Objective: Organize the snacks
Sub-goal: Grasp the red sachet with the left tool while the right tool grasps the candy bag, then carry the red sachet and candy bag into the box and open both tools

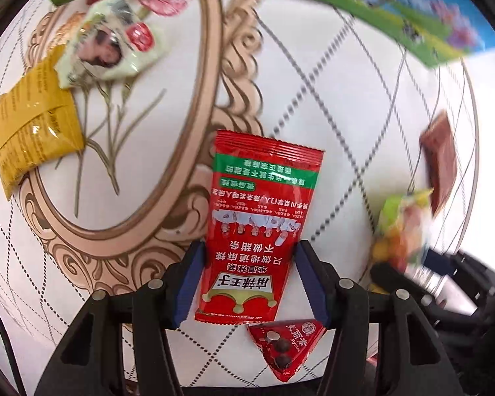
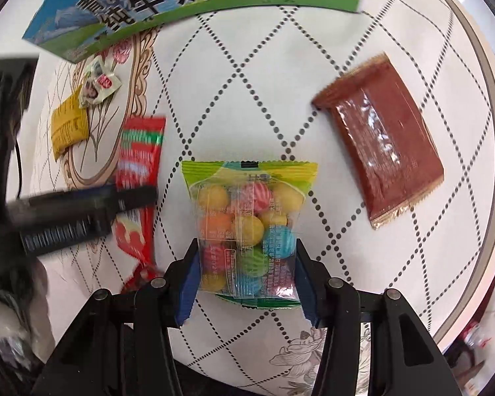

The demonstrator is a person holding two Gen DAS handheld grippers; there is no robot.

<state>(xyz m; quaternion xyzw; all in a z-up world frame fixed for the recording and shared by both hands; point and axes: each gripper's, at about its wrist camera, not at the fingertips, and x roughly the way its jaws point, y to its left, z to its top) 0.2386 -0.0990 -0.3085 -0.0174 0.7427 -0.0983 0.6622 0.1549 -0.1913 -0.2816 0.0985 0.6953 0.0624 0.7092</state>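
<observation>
Two hand-held grippers work a round table (image 2: 396,43) covered in a white cloth with dotted diamond lines and a beige scroll medallion. In the right wrist view the table's rim curves down the right side of the frame; a green and blue milk carton (image 2: 181,3) closes off the top edge. Bare cloth lies at upper centre, between the carton and the snacks below.

The left gripper (image 1: 247,283) has its blue-padded jaws closed on the lower half of a red spicy-strip packet (image 1: 257,224), which stands up the centre of the left wrist view. A small red triangular packet (image 1: 285,346) lies just below it at lower centre, touching or nearly touching its bottom seam. At upper left sit a yellow packet (image 1: 33,132) and a pale cream wrapper (image 1: 115,43), the wrapper overlapping the yellow packet's upper corner.

The right gripper (image 2: 246,270) pinches a clear bag of coloured candy balls (image 2: 247,227) between its pads at lower centre of its view. A brown packet (image 2: 379,142) lies apart at centre right, near the rim. The left gripper, blurred, enters from the left edge there, beside the candy bag.
</observation>
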